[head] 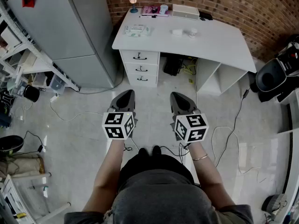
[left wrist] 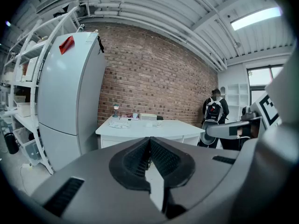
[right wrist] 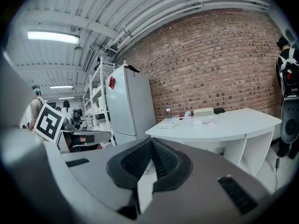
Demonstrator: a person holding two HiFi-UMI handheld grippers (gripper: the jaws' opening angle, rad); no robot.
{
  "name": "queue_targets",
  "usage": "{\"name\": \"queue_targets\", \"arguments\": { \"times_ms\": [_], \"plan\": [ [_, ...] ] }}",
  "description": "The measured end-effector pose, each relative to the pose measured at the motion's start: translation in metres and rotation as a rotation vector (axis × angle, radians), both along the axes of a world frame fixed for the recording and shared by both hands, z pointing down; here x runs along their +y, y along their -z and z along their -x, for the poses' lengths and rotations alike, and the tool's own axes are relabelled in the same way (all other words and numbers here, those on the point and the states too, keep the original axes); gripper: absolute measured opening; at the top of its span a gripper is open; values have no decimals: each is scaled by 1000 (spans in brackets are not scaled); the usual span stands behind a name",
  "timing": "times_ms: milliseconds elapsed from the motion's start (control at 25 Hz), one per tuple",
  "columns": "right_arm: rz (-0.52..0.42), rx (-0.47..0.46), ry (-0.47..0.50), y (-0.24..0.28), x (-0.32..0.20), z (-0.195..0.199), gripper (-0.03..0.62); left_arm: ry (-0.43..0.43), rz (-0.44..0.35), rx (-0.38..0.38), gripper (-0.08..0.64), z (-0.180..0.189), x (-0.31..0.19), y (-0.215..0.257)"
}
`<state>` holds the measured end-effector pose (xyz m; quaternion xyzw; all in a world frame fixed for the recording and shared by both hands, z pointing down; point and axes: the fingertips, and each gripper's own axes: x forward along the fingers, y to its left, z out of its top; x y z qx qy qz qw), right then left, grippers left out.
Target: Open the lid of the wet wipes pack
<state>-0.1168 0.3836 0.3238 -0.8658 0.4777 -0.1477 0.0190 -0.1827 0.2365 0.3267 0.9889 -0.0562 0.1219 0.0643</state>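
Note:
The wet wipes pack point(head: 136, 30) lies flat on the left part of the white desk point(head: 219, 43), far ahead of both grippers. It appears small in the left gripper view point(left wrist: 120, 123) and in the right gripper view point(right wrist: 164, 124). My left gripper point(head: 125, 97) and right gripper point(head: 180, 99) hang side by side over the floor, well short of the desk. Both are shut with nothing between their pads, as the left gripper point(left wrist: 149, 141) and right gripper point(right wrist: 152, 143) views show.
A grey fridge point(head: 74, 27) stands left of the desk, with metal shelving point(head: 23, 55) beside it. The desk also holds a small lamp point(head: 133, 3), a white box point(head: 185, 11) and a cup point(head: 193, 32). A black chair point(head: 271, 78) and floor cables point(head: 224, 134) are at the right.

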Motion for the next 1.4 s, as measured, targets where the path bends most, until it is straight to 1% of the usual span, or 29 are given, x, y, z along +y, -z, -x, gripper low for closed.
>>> {"name": "queue_targets", "arguments": {
  "times_ms": [240, 360, 640, 720, 760, 840, 960, 1120, 1400],
  "plan": [
    [6, -22, 0, -13, 6, -6, 3, 4, -1, -4, 25, -8, 4, -7],
    [23, -4, 1, -13, 6, -11, 5, 13, 4, -14, 25, -11, 2, -9],
    [4, 11, -22, -11, 8, -24, 8, 21, 9, -29, 28, -12, 2, -14],
    [1, 3, -19, -12, 8, -27, 40, 27, 8, -32, 32, -13, 2, -15],
    [-1, -2, -16, -12, 8, -28, 48, 29, 7, -34, 39, -14, 1, -15],
    [-3, -7, -8, -12, 7, -31, 53, 34, 3, -38, 74, -16, 0, -15],
    [-1, -15, -3, -14, 4, -36, 73, 37, 1, -37, 89, -21, -2, -14],
    [8, -30, 5, -18, -3, -42, 130, 39, 16, -34, 114, -27, -9, -15],
    [18, -53, -3, -28, -27, -65, 133, 38, 37, -51, 130, -51, -36, -31]
  ]
}}
